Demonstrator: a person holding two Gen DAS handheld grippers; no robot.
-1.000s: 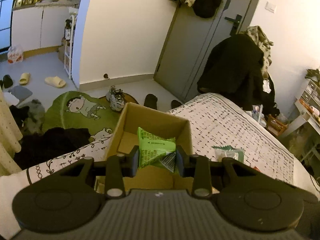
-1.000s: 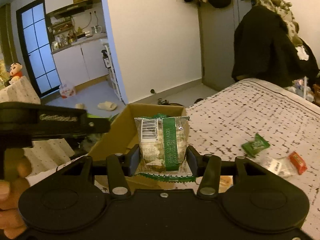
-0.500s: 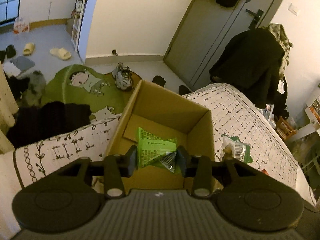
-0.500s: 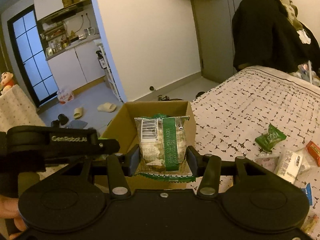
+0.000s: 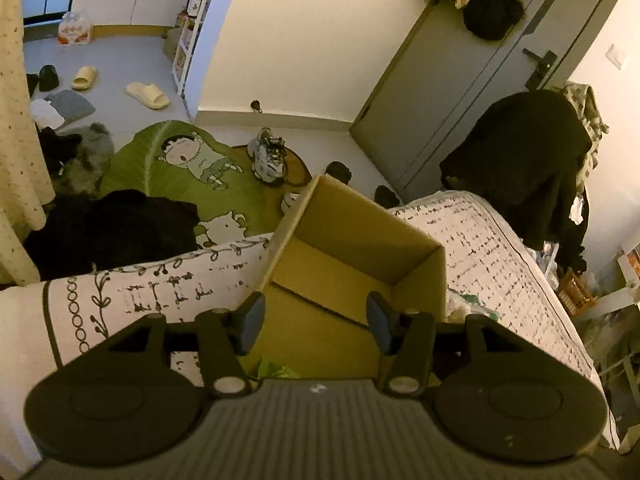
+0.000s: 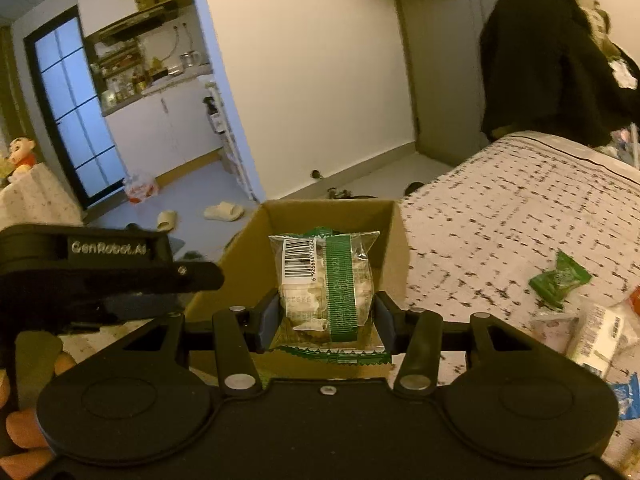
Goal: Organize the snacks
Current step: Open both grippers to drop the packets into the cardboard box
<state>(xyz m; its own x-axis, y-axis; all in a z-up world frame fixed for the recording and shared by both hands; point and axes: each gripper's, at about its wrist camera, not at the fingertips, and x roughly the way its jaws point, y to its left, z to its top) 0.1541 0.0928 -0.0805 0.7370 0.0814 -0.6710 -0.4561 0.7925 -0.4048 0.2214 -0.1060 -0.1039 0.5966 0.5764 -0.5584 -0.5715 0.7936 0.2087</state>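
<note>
Patterned white bedding (image 5: 492, 264) carries an open brown cardboard box (image 5: 360, 224) at its edge. Over the box, the left gripper (image 5: 316, 316) hangs with its fingers spread apart and nothing between them; a bright green wrapper (image 5: 276, 370) shows just below it. Further right, the right gripper (image 6: 324, 316) is clamped on a clear snack packet with a green stripe and barcode (image 6: 324, 280), held in front of the box, with loose wrapped snacks (image 6: 560, 280) lying on the bedding beyond.

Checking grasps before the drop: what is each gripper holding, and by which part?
The left gripper is open and empty. The right gripper pinches a clear snack packet by its lower side edges.
</note>
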